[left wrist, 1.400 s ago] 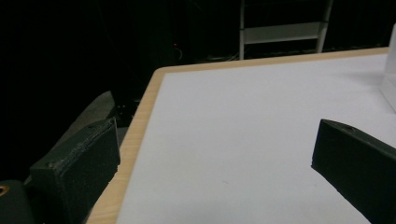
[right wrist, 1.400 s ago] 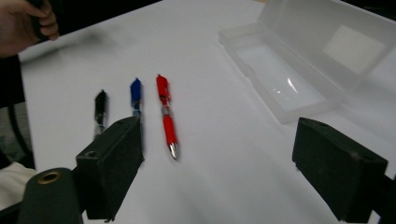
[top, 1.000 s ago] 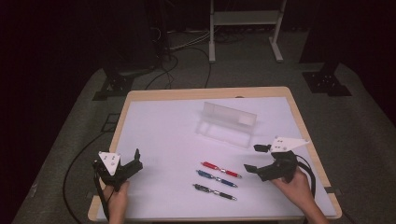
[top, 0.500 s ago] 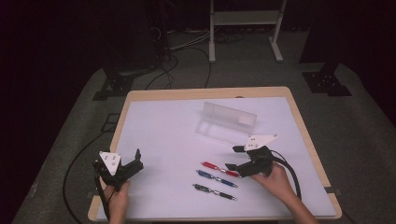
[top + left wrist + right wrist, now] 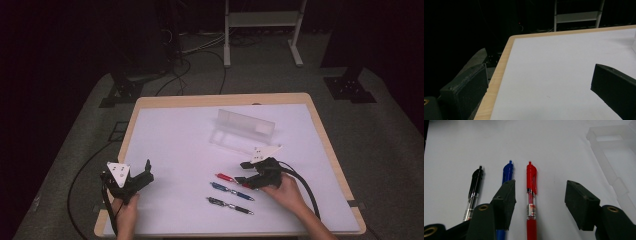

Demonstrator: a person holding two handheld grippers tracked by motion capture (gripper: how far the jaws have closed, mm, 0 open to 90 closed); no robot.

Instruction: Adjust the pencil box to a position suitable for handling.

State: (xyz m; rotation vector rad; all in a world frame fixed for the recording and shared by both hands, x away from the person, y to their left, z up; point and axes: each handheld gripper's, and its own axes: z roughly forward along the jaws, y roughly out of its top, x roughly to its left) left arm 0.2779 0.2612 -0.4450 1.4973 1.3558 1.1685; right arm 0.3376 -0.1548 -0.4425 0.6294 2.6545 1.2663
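Three pens lie side by side at the table's front centre: a red pen (image 5: 226, 177) (image 5: 531, 200), a blue pen (image 5: 231, 191) (image 5: 507, 173) and a black pen (image 5: 230, 205) (image 5: 475, 186). My right gripper (image 5: 242, 173) (image 5: 540, 192) is open and low over them, its jaws on either side of the red pen's barrel without touching it. A clear plastic pen case (image 5: 244, 131) (image 5: 610, 160) lies open behind the pens. Over the front left corner my left gripper (image 5: 146, 172) (image 5: 539, 82) stays open, with bare table between its jaws.
The table (image 5: 175, 135) has a white top with a wooden rim (image 5: 499, 72). Dark floor, cables and a white stand (image 5: 260, 20) lie beyond the far edge. A cable (image 5: 305, 187) trails from the right gripper.
My right gripper has moved left from near the table's right side to the pens, and now straddles the red pen. The left gripper has not moved.
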